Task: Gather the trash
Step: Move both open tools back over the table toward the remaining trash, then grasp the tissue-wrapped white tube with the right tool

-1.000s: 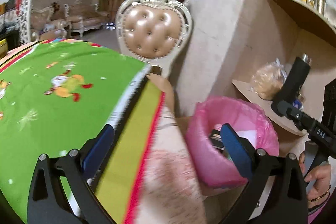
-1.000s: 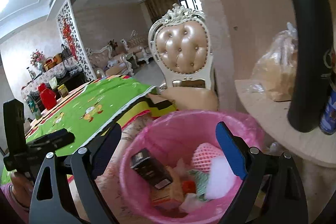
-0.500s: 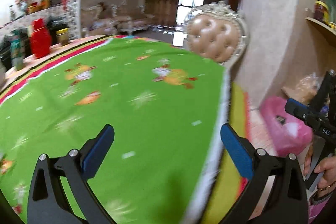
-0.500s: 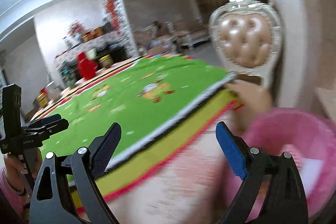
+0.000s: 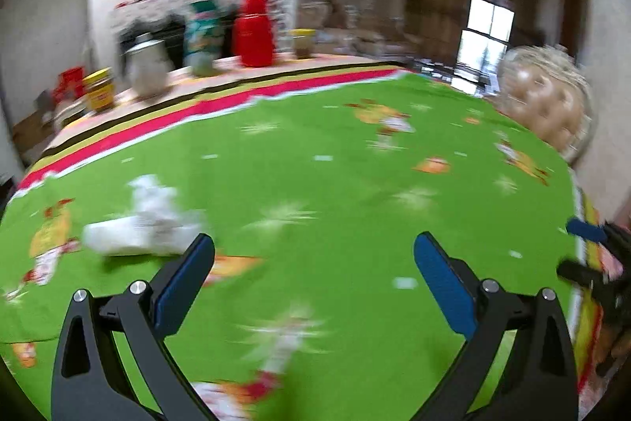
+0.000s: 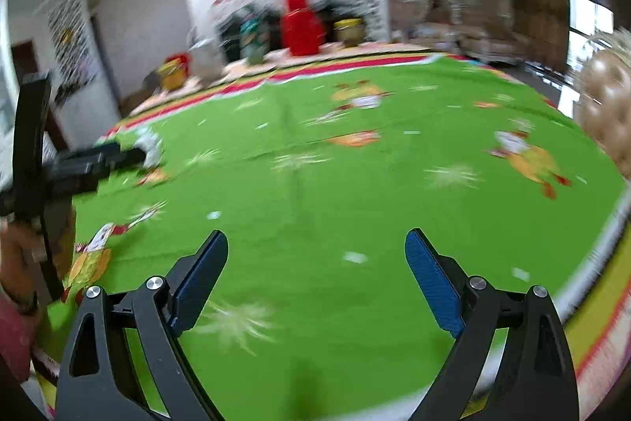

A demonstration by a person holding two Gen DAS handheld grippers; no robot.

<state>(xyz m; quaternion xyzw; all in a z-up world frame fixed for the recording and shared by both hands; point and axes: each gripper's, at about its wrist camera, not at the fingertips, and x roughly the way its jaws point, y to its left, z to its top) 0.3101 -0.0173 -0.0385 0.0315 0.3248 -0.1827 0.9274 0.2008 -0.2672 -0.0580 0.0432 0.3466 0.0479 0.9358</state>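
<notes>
White crumpled trash (image 5: 144,223) lies on the green tablecloth (image 5: 315,184), ahead and left of my left gripper (image 5: 313,263), which is open and empty just above the cloth. The same white trash shows small in the right wrist view (image 6: 152,148), far left, beside the other gripper's body (image 6: 79,164). My right gripper (image 6: 315,263) is open and empty over the green cloth (image 6: 355,184). The view is motion-blurred. The pink trash bin is out of view.
A red jug (image 5: 256,30), jars and a kettle (image 5: 148,66) stand along the table's far striped edge. A padded chair back (image 5: 552,109) stands at the right edge of the table. The right gripper shows at the far right of the left wrist view (image 5: 599,263).
Both grippers have swung left, away from the pink bin, and now face across the green table. The bin has left both views and the white trash has come into view.
</notes>
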